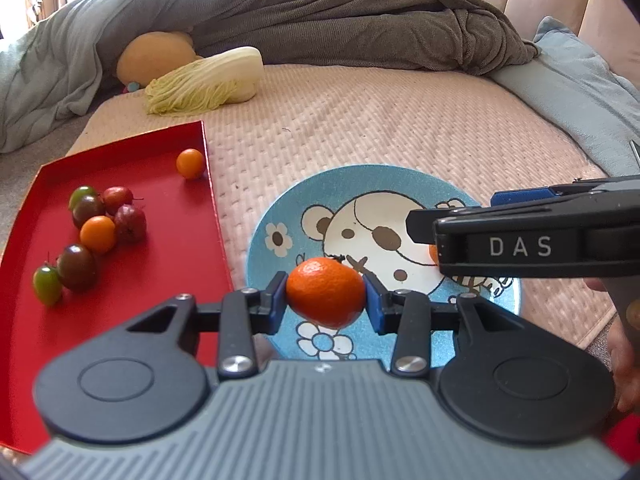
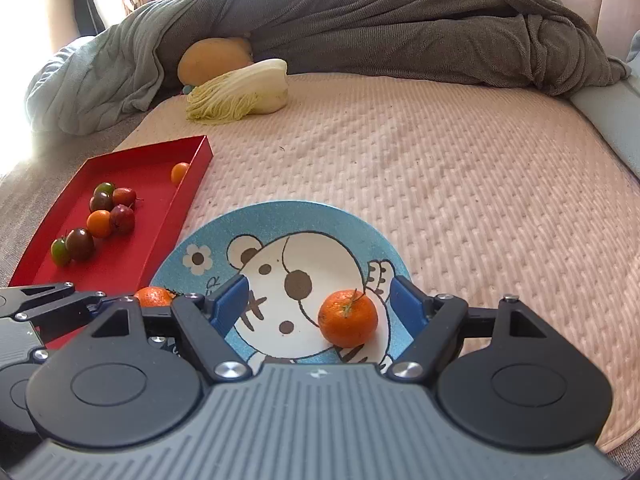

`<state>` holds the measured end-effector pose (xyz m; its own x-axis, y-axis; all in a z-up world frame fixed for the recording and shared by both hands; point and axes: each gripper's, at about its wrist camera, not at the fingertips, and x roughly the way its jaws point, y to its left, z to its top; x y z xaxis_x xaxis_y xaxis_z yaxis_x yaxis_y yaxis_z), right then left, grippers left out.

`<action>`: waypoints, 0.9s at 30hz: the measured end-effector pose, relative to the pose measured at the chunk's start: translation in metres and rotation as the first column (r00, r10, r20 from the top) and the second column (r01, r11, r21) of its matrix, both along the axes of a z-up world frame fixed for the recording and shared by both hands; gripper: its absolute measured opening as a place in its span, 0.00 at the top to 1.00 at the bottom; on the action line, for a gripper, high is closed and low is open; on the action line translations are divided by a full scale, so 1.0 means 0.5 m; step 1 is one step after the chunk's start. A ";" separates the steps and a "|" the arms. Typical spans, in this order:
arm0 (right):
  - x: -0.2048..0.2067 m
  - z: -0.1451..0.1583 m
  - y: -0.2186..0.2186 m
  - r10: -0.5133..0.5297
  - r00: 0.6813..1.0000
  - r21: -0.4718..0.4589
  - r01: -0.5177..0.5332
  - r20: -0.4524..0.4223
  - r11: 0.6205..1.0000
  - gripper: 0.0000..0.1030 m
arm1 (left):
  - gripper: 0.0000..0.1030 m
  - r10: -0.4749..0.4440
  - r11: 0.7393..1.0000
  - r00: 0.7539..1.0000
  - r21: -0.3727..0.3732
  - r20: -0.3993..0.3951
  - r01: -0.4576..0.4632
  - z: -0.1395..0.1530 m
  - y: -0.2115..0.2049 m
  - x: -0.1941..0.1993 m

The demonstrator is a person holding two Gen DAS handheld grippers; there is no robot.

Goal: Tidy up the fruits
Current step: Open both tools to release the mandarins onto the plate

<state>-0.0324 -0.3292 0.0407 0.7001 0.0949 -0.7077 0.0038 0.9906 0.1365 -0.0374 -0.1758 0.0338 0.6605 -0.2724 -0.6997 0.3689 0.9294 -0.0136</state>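
Note:
My left gripper point(image 1: 326, 300) is shut on a small mandarin point(image 1: 325, 293) and holds it over the near left part of the blue cartoon-bear plate point(image 1: 400, 184). My right gripper point(image 2: 320, 300) is open over the same plate point(image 2: 280, 216), with a second mandarin point(image 2: 348, 318) lying on the plate between its fingers, nearer the right one. The held mandarin also shows in the right wrist view point(image 2: 153, 297). The right gripper reaches in from the right in the left wrist view point(image 1: 424, 222). A red tray point(image 1: 168, 280) to the left holds several small tomatoes and kumquats point(image 1: 98, 234).
All this sits on a pink quilted mat point(image 2: 460, 168) on a bed. A napa cabbage point(image 1: 208, 80) and a tan squash point(image 1: 156, 56) lie at the back, beside a grey blanket point(image 1: 320, 12). A blue pillow point(image 1: 576, 92) lies at the right.

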 end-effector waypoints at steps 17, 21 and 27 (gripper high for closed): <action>-0.002 0.039 0.090 0.088 0.996 -0.014 -0.088 0.032 0.996 0.19 | 0.48 0.057 0.998 0.996 -0.011 0.071 -0.057 0.060 0.079 -0.039; 0.002 0.045 0.112 0.103 0.994 -0.014 -0.103 0.039 0.995 0.19 | 0.47 0.079 0.997 0.994 -0.008 0.072 -0.079 0.056 0.110 -0.046; 0.011 0.043 0.161 0.155 0.987 -0.015 -0.154 0.046 0.988 0.19 | 0.47 0.133 0.991 0.989 -0.010 0.060 -0.133 0.040 0.169 -0.046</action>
